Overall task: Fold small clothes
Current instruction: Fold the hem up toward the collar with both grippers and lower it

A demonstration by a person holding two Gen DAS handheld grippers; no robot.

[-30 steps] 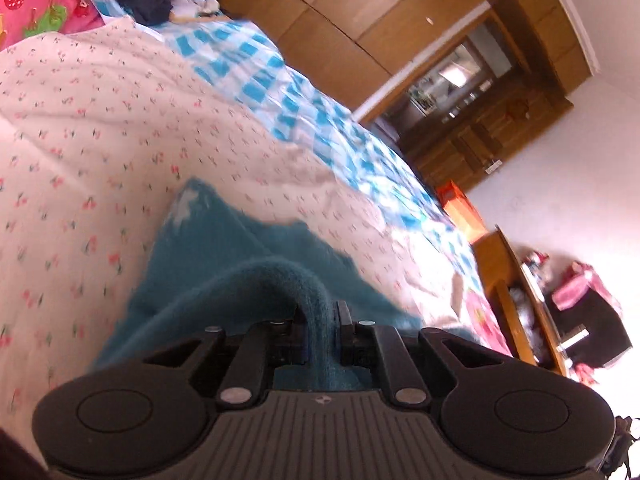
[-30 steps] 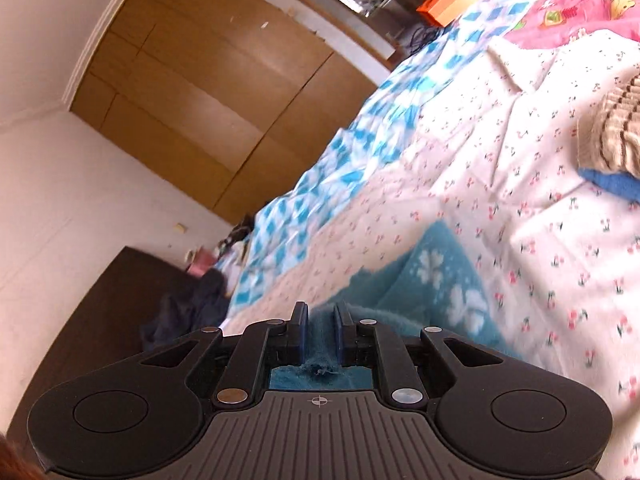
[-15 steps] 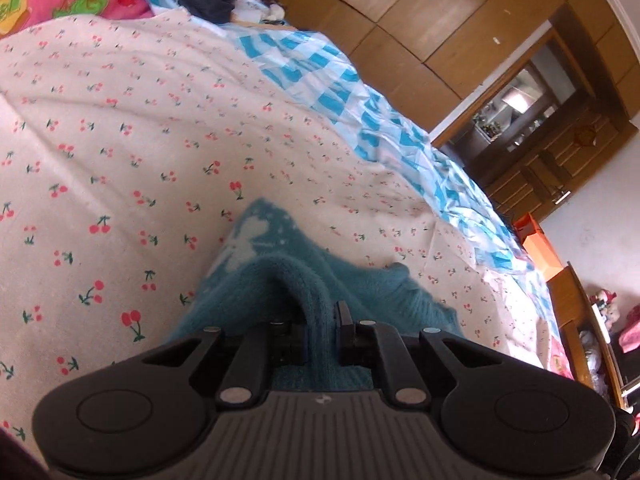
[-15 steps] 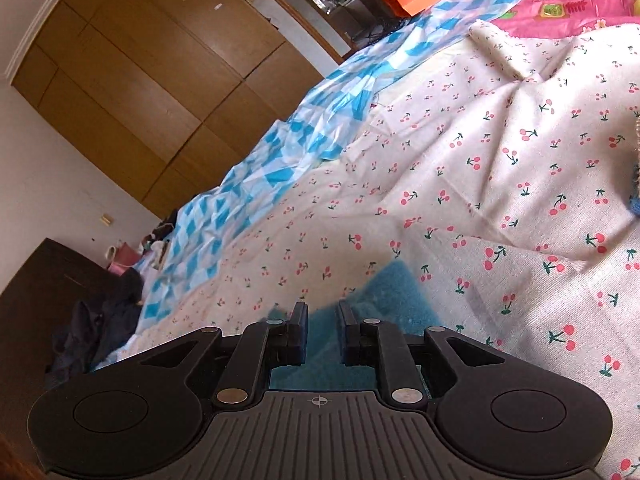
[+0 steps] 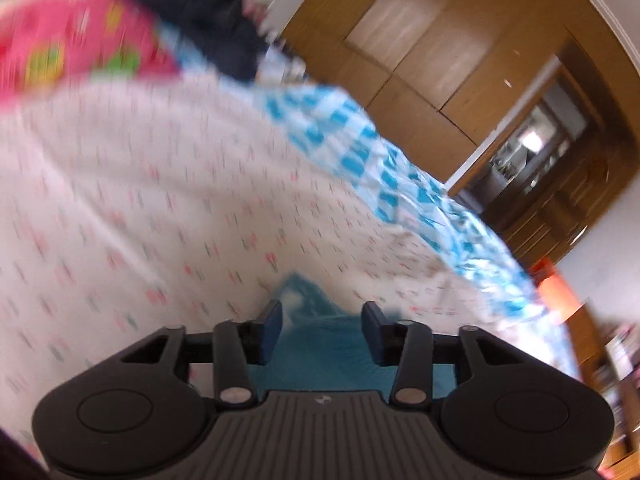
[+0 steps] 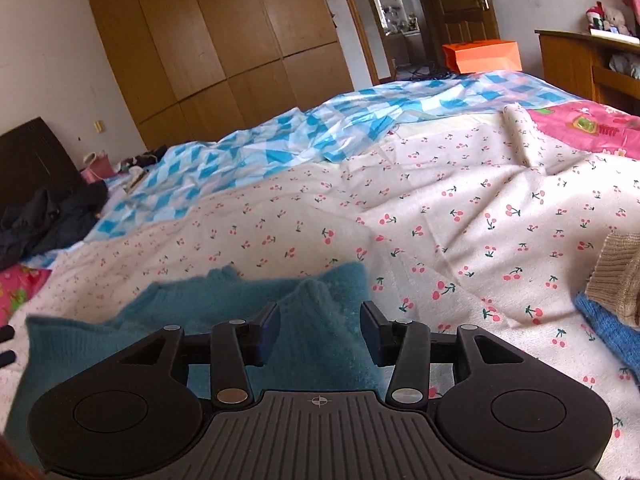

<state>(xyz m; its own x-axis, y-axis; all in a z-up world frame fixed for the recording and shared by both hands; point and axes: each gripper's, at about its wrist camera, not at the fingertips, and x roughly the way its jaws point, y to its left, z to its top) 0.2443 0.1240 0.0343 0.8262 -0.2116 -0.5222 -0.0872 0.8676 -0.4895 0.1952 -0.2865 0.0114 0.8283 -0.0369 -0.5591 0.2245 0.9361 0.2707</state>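
Teal sweater point(image 6: 224, 320) lies flat on the cherry-print sheet point(image 6: 460, 208) of the bed, directly under both your grippers. Right gripper point(image 6: 320, 330): fingers spread, nothing between them. Left gripper point(image 5: 322, 332): also spread over the knit; view is motion-blurred, so contact with the fabric is uncertain. Tan knit point(image 6: 616, 276) and blue knit point(image 6: 612, 336) lie near, to the right.

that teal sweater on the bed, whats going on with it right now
A person is folding small clothes on a bed with a gripper in each hand. The teal sweater lies on the cherry-print sheet, and neither gripper holds it: the left gripper and the right gripper both hover over it with jaws open. The left view is blurred by motion. A tan knit and a blue knit lie off to the right.
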